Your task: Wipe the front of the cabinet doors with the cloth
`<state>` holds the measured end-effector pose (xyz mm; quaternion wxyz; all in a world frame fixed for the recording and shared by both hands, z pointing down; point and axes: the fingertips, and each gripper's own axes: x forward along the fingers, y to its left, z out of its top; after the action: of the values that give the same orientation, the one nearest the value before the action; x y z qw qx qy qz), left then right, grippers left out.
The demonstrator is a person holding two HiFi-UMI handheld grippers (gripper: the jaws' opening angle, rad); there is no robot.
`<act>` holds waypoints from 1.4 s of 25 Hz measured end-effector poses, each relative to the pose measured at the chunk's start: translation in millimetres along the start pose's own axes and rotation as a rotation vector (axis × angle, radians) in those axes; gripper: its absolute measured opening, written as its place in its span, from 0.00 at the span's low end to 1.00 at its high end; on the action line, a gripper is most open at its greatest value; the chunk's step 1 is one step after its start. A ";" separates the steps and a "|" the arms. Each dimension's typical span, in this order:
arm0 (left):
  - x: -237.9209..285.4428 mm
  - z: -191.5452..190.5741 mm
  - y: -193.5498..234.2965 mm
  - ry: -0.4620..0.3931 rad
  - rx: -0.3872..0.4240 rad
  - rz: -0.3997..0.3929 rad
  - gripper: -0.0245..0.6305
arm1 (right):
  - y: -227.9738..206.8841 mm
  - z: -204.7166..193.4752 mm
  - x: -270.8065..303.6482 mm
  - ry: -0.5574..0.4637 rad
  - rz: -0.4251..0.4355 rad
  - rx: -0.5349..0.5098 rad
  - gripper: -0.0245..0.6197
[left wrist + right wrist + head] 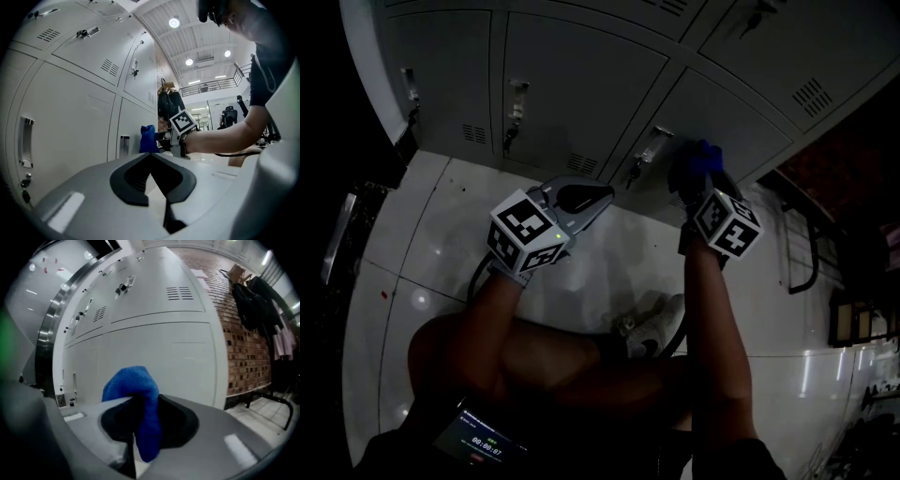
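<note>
1. Head view: our right gripper (696,180) holds a bright blue fluffy cloth (701,156) at the grey metal cabinet door (722,112) just ahead.
2. Left gripper view: our left gripper (151,155) is closed and empty, with the cloth beyond its tip.
3. Right gripper view: our jaws pinch the cloth, which bulges past them.

- Head view: dim and underexposed; the left edge falls to black, and small glare spots sit on the glossy floor (420,300).
- Left gripper view: bright, lit by round ceiling lamps (174,22).
- Both gripper views: fisheye bending and dark corners; the near blue cloth (136,390) is soft.
</note>
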<state>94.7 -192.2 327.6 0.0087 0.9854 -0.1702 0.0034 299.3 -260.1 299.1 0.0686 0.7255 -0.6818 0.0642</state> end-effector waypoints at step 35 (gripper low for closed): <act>0.0 -0.8 1.6 -0.006 -0.011 0.003 0.04 | -88.9 -39.6 11.6 0.106 -0.100 0.086 0.16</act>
<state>94.2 -193.7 328.4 0.0135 0.9850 -0.1718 -0.0006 388.7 -258.7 339.1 0.0762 0.7566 -0.6366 0.1281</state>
